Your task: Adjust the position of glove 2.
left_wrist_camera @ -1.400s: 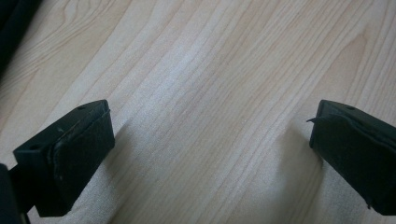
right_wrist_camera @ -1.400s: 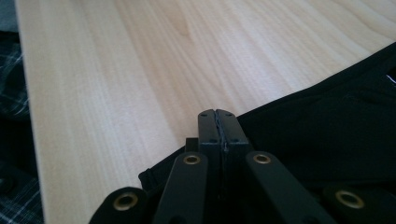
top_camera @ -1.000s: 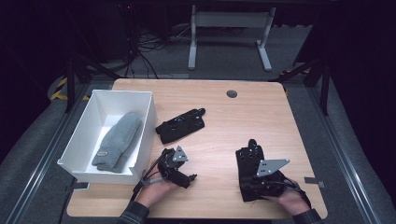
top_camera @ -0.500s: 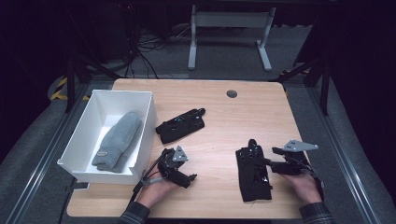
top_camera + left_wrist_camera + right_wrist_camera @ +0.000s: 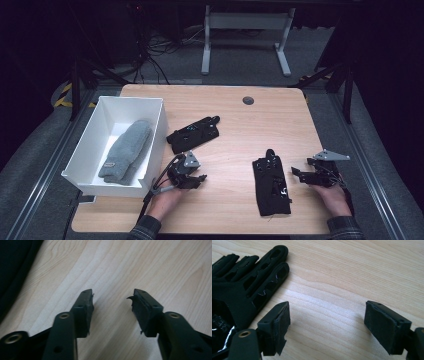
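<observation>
Black gloves (image 5: 271, 181): two; grey gloves (image 5: 127, 151): one pair

Two black gloves lie on the worktop (image 5: 235, 120): one black glove (image 5: 194, 134) just right of the white bin (image 5: 92, 165), the other black glove (image 5: 271, 182) well off to the bin's right, nearer the front edge. One white bin stands at the worktop's left edge, and inside the bin lies one grey glove (image 5: 126, 150). Two claws hover over the worktop, the left claw (image 5: 199, 180) just right of the bin's front corner and the right claw (image 5: 297, 172) far to its right.
</observation>
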A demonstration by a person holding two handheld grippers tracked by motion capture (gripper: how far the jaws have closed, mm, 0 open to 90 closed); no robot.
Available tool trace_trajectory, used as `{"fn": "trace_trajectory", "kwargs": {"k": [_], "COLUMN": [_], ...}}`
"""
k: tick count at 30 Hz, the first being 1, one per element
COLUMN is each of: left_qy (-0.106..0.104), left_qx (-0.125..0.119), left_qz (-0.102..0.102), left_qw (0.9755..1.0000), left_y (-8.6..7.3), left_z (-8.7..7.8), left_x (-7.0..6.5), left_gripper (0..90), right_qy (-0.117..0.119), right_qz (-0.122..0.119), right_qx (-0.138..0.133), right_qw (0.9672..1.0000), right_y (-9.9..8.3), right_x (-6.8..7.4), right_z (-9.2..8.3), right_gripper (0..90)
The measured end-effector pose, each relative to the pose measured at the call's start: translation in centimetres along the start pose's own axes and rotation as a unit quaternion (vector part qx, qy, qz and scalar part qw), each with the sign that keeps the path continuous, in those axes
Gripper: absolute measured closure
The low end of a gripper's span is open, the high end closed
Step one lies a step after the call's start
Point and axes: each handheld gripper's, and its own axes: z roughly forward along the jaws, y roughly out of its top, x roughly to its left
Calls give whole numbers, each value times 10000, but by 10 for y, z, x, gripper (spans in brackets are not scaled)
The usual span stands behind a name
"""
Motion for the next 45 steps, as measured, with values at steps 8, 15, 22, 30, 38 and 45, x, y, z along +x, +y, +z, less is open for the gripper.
{"fn": "trace_trajectory", "kwargs": {"k": [8, 15, 22, 30, 38, 45], "left_qy": [182, 341, 677, 874, 659, 390], "left_qx": [148, -7, -72, 143, 258, 162], "left_qz": [-239, -397, -481, -615, -673, -631], "left_qw": [9994, 9986, 9965, 9942, 9952, 9971], "left_y": [25, 46, 67, 73, 60, 52], "left_z": [1, 2, 8, 24, 38, 35], "left_x": [12, 32, 59, 85, 81, 64], "left_gripper": [898, 899, 899, 899, 900, 900], "right_qy": [-71, -36, -34, -30, -31, -38], "right_qz": [-43, -63, -73, -80, -83, -86], "right_qx": [4, 10, 10, 4, 8, 12], "right_qw": [10000, 10000, 10000, 10000, 10000, 10000], "right_y": [-1, -1, -1, 0, 0, 0], "right_x": [2, 2, 2, 2, 2, 2], "right_z": [1, 2, 2, 2, 2, 2], "right_gripper": [175, 167, 165, 164, 164, 163]}}
